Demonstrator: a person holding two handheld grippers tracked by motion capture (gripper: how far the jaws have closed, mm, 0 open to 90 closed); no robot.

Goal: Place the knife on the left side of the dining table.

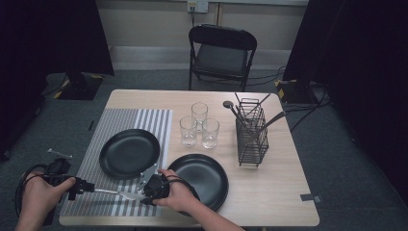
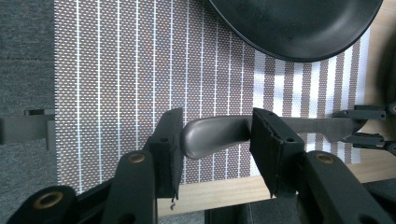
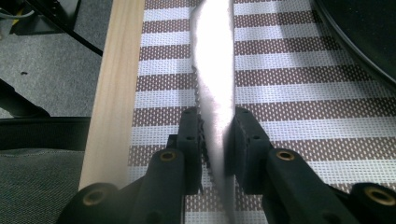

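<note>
Both forearms come in from the bottom of the high view, low over the near edge of the desk (image 1: 269,192). The left hand (image 1: 41,190) sits off the desk's left corner, pointing its tool sideways toward the middle. The right hand (image 1: 175,192) reaches across from the right and faces back at it, so the two tools point at each other over the striped placemat (image 1: 127,120).

The knife (image 1: 118,193) lies level between them, just above the mat near the desk's front edge.

The right tool (image 3: 217,135) is clamped on the blade. In the right gripper view the pads press the flat of the serrated blade (image 3: 212,60) from both sides, and the blade runs straight out ahead over the stripes.

The left tool (image 2: 215,140) is around the handle (image 2: 215,133) but not squeezing it, as far as I can see. In the left gripper view the rounded end of the handle sits between the jaws, about half open, with the left pad right at the handle's end and the right one across its side. Can't say for sure if either pad is touching.

Two black plates nearby: one on the placemat (image 1: 129,153) just behind the knife, another on bare wood (image 1: 202,175) beside the right hand.
</note>
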